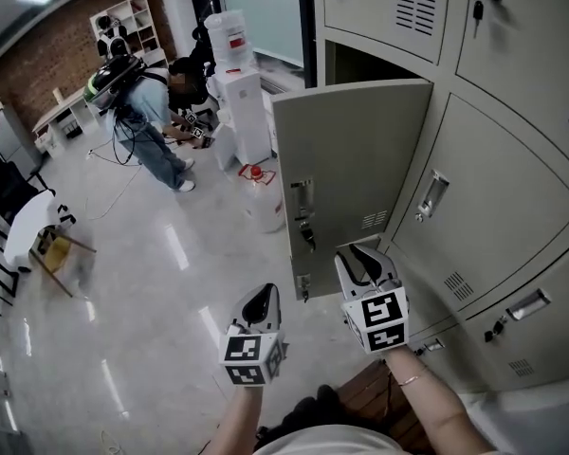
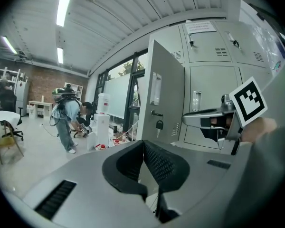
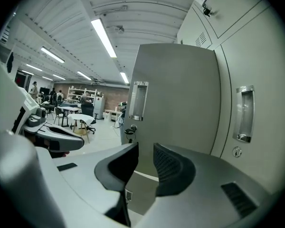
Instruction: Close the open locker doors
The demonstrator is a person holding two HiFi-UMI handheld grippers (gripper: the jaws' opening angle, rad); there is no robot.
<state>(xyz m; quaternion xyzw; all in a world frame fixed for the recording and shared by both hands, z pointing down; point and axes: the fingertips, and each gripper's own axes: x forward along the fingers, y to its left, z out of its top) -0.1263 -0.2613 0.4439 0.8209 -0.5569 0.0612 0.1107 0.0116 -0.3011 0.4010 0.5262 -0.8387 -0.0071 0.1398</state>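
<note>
One locker door (image 1: 351,169) stands swung out from the grey locker bank (image 1: 512,197), with a key hanging in its lock and the compartment dark behind it. The right claw (image 1: 362,254) points at the door's lower part, jaws a little apart and pinching nothing. The left claw (image 1: 263,298) hovers beside it, jaws together and empty. The glossy pale floor (image 1: 152,282) mirrors the ceiling lights (a person (image 1: 152,121) bends beside a water dispenser (image 1: 242,102)). A brick wall (image 1: 38,64) and white shelving (image 1: 128,22) lie beyond.
</note>
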